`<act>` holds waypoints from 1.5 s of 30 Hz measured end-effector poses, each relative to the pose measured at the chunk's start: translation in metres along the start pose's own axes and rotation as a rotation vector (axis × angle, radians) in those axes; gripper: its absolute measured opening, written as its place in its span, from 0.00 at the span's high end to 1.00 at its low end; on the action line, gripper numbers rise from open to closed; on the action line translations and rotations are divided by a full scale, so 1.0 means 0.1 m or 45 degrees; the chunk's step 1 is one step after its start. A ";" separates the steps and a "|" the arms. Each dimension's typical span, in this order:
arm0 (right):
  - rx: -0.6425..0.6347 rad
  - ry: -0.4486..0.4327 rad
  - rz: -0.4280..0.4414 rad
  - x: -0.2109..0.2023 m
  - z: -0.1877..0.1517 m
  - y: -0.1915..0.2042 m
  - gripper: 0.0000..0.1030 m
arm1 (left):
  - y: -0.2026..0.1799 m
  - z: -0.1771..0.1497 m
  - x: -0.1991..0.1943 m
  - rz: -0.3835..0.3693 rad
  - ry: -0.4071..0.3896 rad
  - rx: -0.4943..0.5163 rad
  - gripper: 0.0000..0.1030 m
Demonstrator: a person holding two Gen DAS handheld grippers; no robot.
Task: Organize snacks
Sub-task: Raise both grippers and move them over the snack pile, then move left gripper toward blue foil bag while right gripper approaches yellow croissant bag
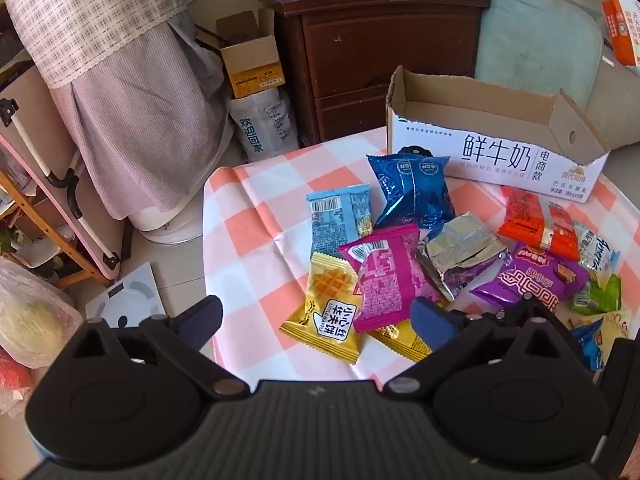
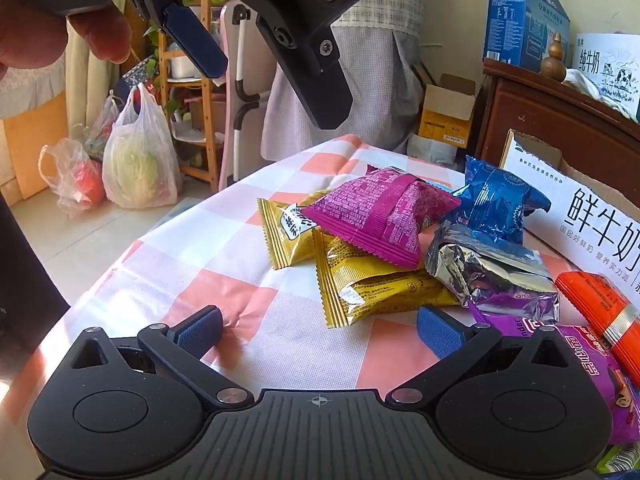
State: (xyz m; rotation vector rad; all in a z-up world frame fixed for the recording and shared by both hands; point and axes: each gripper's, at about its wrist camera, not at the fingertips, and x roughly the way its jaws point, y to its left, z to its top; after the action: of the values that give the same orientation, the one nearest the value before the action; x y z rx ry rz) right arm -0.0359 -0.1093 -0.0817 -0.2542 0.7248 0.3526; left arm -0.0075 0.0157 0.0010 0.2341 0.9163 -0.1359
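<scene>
left gripper [image 1: 316, 322]: fingers spread wide, nothing pinched, hung over the near edge of the tabletop [image 1: 256, 240]; its left finger is seen past the tabletop's left edge, over the floor.
right gripper [image 2: 318, 334]: fingers spread just as wide, nothing between them but checkered cloth.
snack pile: heaped mid-tabletop, right of centre. A magenta packet [image 1: 386, 276] is propped on two yellow waffle packets [image 1: 330, 308], the second one mostly buried under it. A light blue packet [image 1: 340, 220] is laid flat behind them, a dark blue packet [image 1: 414, 190] just in front of the box.
hard to make out: a crumpled silver-and-purple wrapper [image 1: 460, 256], label not readable. The purple packet [image 1: 532, 280] is partly covered by the left gripper's right finger.
cut off: green and blue packs at the right edge are clipped by the lens rim and can't be identified. An orange packet [image 1: 538, 222] is fully seen.
cardboard box [image 1: 496, 156]: open-topped milk carton at the far right corner of the tabletop; its inside is only partly seen.
person: a hand [image 2: 60, 28] is caught top left in the right wrist view, blurry.
</scene>
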 end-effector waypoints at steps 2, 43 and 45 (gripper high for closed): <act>-0.001 0.000 0.000 0.00 0.00 0.00 0.00 | -0.03 -0.01 0.01 0.011 0.005 0.004 0.03; 0.453 0.366 -0.478 -1.13 0.41 -0.71 0.00 | -0.32 -0.11 0.12 0.030 -0.006 0.141 0.03; 0.521 0.419 -0.474 -1.11 0.35 -0.75 0.00 | -0.34 -0.11 0.11 0.019 -0.006 0.147 0.03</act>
State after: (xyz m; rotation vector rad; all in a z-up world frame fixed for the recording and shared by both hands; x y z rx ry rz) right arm -0.0620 -0.1908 0.0278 -0.0535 1.0329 -0.1994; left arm -0.0166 -0.0149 -0.0195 0.3473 0.9026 -0.1754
